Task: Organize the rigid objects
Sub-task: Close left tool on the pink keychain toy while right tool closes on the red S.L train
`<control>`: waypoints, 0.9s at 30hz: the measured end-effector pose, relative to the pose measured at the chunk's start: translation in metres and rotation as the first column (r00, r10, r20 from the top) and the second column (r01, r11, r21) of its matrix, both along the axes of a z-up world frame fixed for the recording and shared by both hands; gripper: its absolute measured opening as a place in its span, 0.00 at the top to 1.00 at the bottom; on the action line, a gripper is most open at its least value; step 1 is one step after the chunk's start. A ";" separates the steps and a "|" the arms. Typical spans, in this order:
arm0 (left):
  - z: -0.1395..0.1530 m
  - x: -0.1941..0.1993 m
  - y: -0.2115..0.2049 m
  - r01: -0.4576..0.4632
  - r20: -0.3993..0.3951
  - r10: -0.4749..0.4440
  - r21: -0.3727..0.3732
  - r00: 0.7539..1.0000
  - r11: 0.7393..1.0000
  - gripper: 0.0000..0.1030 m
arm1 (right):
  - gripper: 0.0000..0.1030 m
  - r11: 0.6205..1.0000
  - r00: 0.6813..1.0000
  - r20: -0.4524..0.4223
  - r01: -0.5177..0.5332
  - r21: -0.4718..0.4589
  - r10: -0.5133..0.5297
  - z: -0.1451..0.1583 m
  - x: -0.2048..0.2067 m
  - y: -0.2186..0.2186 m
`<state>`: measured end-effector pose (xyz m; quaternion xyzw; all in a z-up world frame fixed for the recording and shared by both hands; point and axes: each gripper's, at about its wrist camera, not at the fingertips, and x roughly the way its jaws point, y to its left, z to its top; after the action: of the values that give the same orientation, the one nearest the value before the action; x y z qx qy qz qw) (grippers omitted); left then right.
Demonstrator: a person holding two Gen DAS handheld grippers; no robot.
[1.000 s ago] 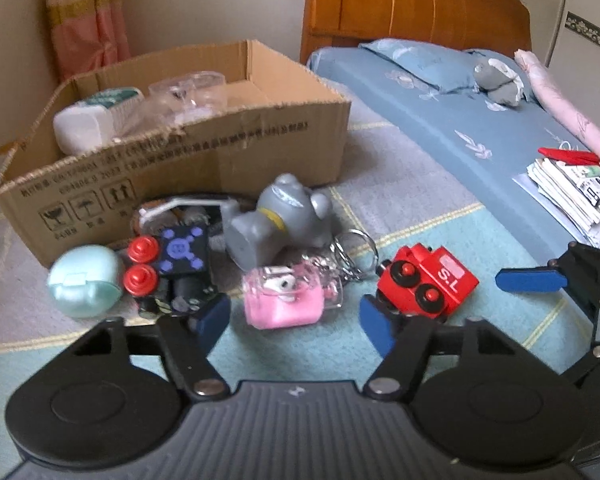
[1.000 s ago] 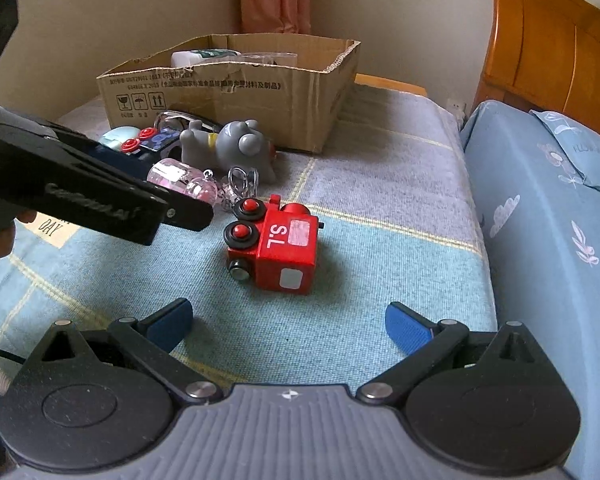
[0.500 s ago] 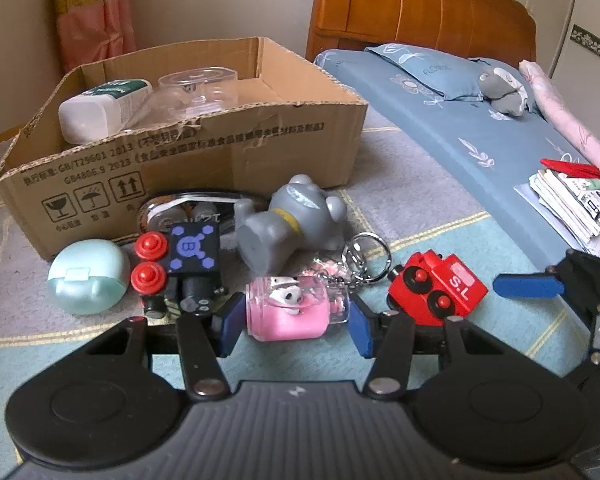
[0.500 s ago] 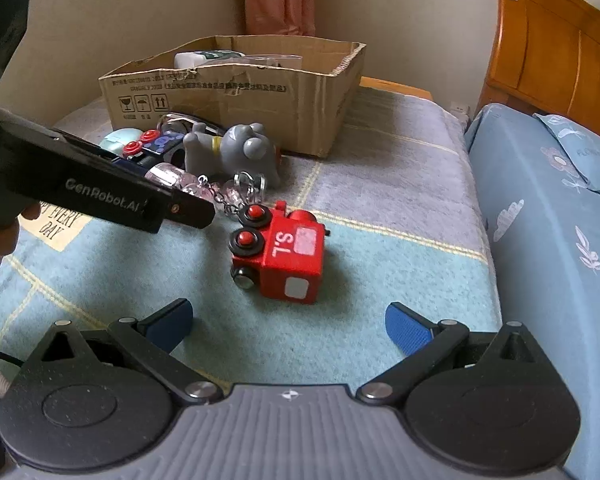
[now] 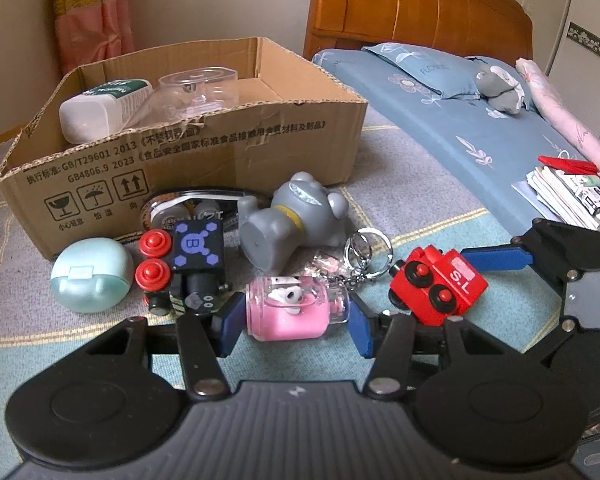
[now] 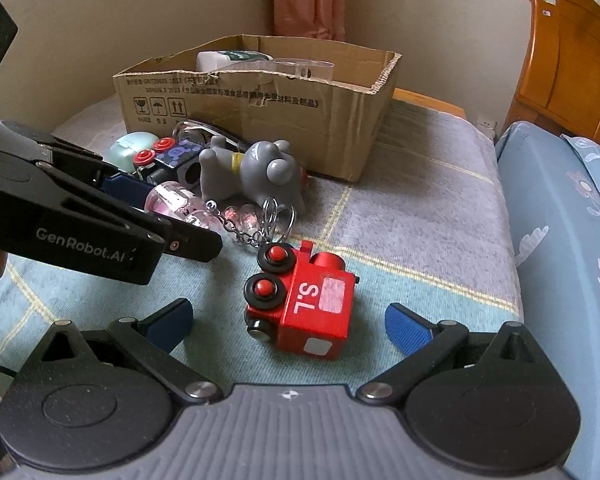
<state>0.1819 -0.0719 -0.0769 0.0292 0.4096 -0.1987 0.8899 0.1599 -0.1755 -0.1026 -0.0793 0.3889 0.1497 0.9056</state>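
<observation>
Left gripper (image 5: 296, 322) clamped on pink clear capsule keychain (image 5: 290, 310), apparently unlifted, near blanket's front edge; right gripper (image 6: 288, 318) gaped round red toy train (image 6: 304, 300). Pick step; next lift into cardboard box (image 5: 236, 160).

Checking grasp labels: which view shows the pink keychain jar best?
Left wrist. The pink keychain jar sits centred and unobstructed, the left gripper shut on it. In the right wrist view that gripper's body hides most of the jar; mainly its chain shows.

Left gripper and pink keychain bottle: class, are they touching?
Touching. In the left wrist view the left gripper has both blue pads pressed against the sides of the pink keychain bottle.
</observation>
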 end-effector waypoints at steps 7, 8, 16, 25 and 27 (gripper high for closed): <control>0.001 0.001 -0.003 0.005 -0.001 -0.005 0.010 1.000 1.000 0.49 | 0.28 1.000 1.000 0.010 -0.014 -0.002 0.014 0.007 0.001 0.003; 0.001 0.001 -0.003 0.005 -0.001 -0.005 0.011 1.000 1.000 0.49 | 0.34 1.000 1.000 0.010 -0.010 -0.004 0.010 0.008 0.001 0.003; 0.001 0.000 -0.006 0.024 -0.003 -0.024 0.018 1.000 1.000 0.49 | 0.42 1.000 1.000 0.014 0.010 -0.010 -0.010 0.008 0.004 0.006; 0.002 -0.002 0.004 -0.008 -0.003 0.008 0.035 1.000 0.999 0.49 | 0.47 0.999 0.999 0.002 0.038 0.000 -0.038 0.011 -0.007 -0.004; 0.002 -0.002 0.008 -0.011 -0.008 0.011 0.036 1.000 0.999 0.49 | 0.47 0.999 0.999 -0.001 0.044 0.003 -0.044 0.011 -0.012 -0.008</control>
<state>0.1794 -0.0638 -0.0749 0.0424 0.4167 -0.1866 0.8887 0.1475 -0.1831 -0.0921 -0.0693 0.3906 0.1304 0.9087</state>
